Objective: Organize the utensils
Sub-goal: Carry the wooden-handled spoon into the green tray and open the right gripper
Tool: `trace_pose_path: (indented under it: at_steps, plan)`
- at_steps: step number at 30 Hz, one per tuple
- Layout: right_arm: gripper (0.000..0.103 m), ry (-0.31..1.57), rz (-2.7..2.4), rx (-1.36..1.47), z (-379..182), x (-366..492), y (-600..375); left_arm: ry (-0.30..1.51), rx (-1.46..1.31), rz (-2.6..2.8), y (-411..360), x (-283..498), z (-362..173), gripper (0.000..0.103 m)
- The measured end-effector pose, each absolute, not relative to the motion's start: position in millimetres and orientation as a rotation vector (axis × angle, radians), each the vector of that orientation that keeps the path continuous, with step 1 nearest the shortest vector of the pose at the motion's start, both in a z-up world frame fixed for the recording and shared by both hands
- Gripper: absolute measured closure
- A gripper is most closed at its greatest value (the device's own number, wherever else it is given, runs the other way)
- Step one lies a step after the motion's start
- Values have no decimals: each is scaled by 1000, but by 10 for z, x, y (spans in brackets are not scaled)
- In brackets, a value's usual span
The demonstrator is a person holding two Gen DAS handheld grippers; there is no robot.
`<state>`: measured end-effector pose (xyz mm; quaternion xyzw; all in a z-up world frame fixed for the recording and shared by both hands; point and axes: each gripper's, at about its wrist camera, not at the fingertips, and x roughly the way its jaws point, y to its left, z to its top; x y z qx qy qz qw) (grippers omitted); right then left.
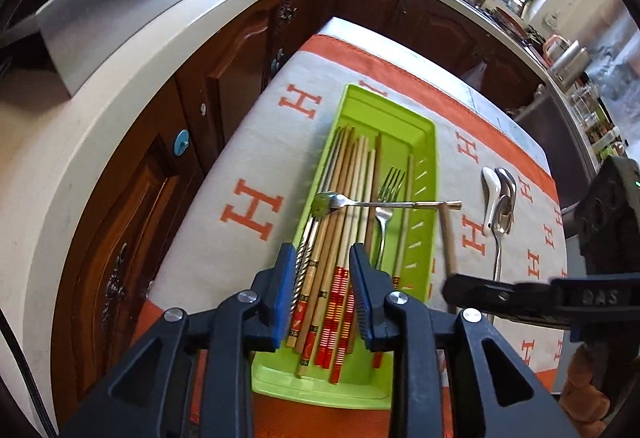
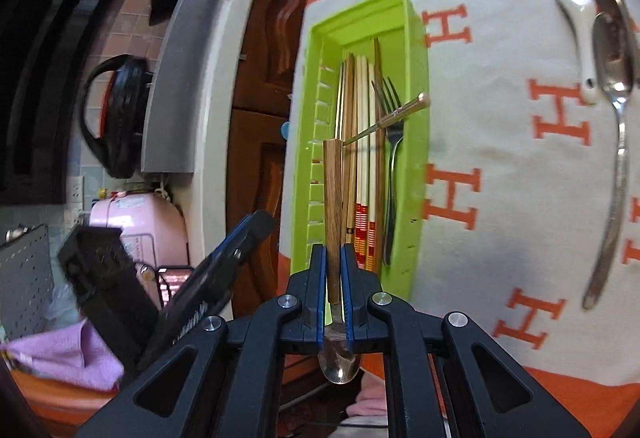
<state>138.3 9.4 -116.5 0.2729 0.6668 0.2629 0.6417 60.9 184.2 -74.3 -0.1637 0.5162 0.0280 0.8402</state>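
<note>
Right wrist view shows the right tongs [image 2: 333, 270] closed on a wood-handled spoon [image 2: 333, 198], bowl toward the camera and handle aimed at twelve o'clock over the tray [image 2: 418, 142], apparently lined up to lie beside the chopsticks [image 2: 362, 174] and fork [image 2: 390, 174]. Left tongs [image 1: 323, 278] hover half open and empty above the chopsticks, while a small spoon [image 1: 384, 203] lies crosswise over the tray and three more spoons [image 1: 500, 206] wait on the desk [image 1: 248, 142] at three o'clock.
</note>
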Motion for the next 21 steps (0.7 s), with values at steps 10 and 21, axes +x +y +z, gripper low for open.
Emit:
trace_pose_path:
  at_steps: [10, 21]
  plan:
    - [96, 1673, 394, 669, -1649, 1821, 357, 1115, -409, 43, 2012, 630, -966, 76]
    - [85, 1540, 392, 505, -1528, 2307, 678, 1144, -416, 19, 1971, 692, -1119, 73]
